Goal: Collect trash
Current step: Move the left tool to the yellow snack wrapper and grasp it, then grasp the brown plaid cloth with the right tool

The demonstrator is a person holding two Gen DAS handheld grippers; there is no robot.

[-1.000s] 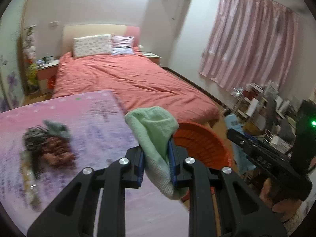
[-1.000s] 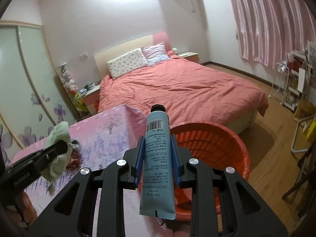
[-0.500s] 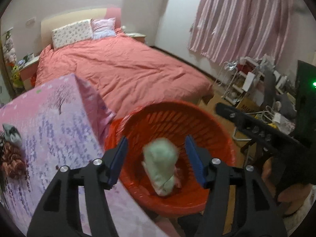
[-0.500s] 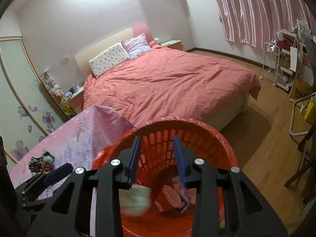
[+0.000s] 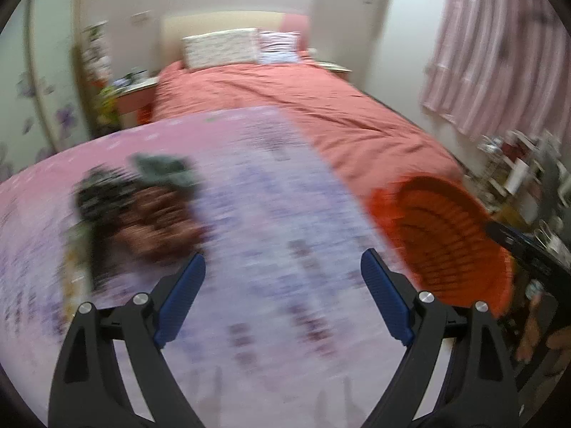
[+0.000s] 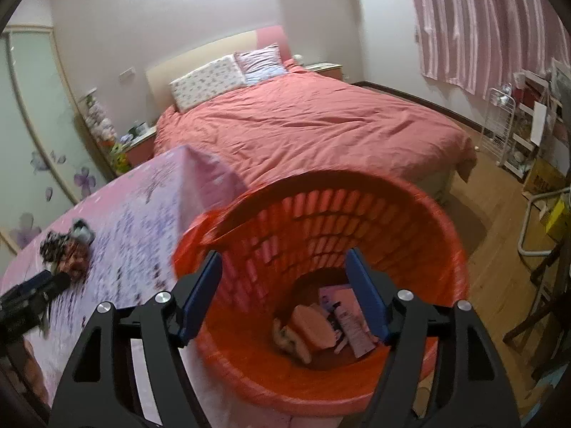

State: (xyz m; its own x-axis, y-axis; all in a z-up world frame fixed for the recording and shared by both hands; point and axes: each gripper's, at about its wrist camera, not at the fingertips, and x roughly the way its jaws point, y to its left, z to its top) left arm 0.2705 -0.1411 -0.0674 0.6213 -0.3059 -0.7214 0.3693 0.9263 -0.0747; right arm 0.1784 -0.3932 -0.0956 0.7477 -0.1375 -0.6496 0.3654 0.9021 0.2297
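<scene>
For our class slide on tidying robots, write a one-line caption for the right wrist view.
Open right gripper above the orange basket, trash lying at its bottom.

Left gripper [image 5: 283, 278]: blue-padded jaws just opened wide, nothing between. Blurred dark trash pile [image 5: 135, 207] ahead-left on pink floral tablecloth [image 5: 271, 185]. Orange slatted plastic basket [image 5: 446, 235] ahead-right.

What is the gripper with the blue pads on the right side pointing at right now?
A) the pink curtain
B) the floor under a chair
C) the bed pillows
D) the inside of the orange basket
D: the right gripper hangs open over the orange basket, with trash lying at its bottom between the pads.
</scene>
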